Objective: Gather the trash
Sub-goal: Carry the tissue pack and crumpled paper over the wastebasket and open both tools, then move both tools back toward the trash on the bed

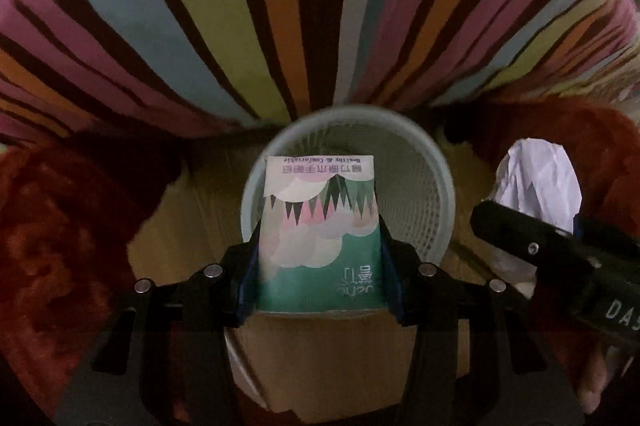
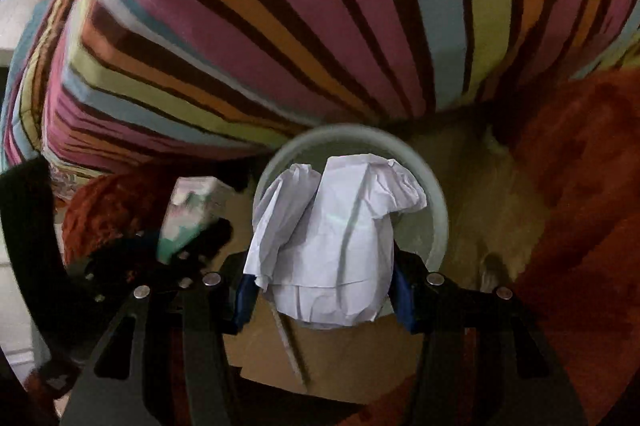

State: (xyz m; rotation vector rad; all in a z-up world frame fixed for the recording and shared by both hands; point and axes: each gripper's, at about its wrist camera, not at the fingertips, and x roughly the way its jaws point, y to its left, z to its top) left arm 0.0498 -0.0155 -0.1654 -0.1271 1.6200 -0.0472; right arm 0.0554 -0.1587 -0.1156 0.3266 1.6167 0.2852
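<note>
My left gripper [image 1: 320,258] is shut on a green, pink and white tissue pack [image 1: 320,230], held upright over the mouth of a pale mesh wastebasket [image 1: 432,193]. My right gripper [image 2: 322,286] is shut on a crumpled white paper wad [image 2: 336,246], also above the wastebasket [image 2: 438,226]. In the left wrist view the paper wad [image 1: 538,185] and the right gripper's black body show at the right. The right wrist view shows the tissue pack [image 2: 188,214] at the left, beside the bin's rim.
A striped multicoloured cushion or sofa side [image 1: 280,5] rises just behind the bin. A shaggy red-orange rug [image 1: 60,226] lies on both sides, with tan wood floor [image 2: 340,366] under the bin.
</note>
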